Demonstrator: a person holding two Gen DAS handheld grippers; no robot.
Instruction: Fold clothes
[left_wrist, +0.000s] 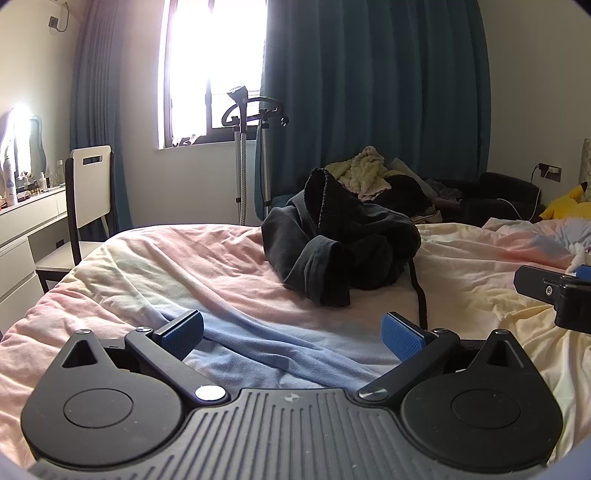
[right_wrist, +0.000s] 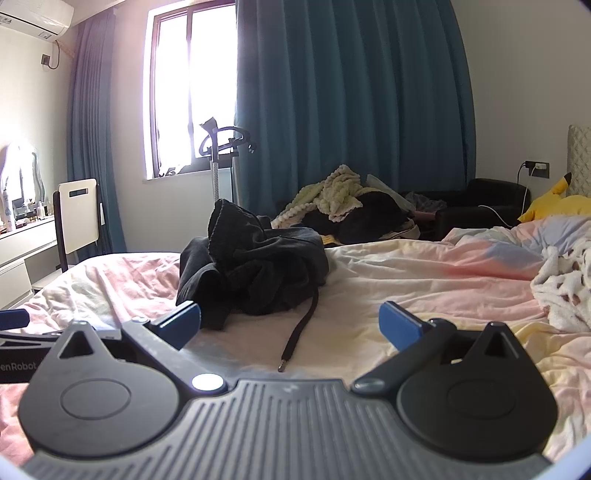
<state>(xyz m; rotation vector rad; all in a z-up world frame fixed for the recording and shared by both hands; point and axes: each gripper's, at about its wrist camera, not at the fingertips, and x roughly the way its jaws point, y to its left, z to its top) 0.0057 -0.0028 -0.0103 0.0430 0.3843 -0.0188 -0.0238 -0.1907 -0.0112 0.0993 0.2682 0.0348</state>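
Right wrist: "enRobot" on left gripper (right_wrist: 14, 365) | both jaws spread, empty | dark hoodie (right_wrist: 255, 273) crumpled on bed (right_wrist: 424, 288)

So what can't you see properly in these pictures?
- Dark garment: bunched in a heap in both views, so its kind and its underside are hidden by its own folds.
- Right tongs: cut off by the left view's right edge.
- Bottles on the dresser: too small, washed out by glare.
- Pile behind the bed: partly hidden by the bed.

Crumpled dark garment (left_wrist: 340, 243) lies on pastel bed (left_wrist: 166, 266).
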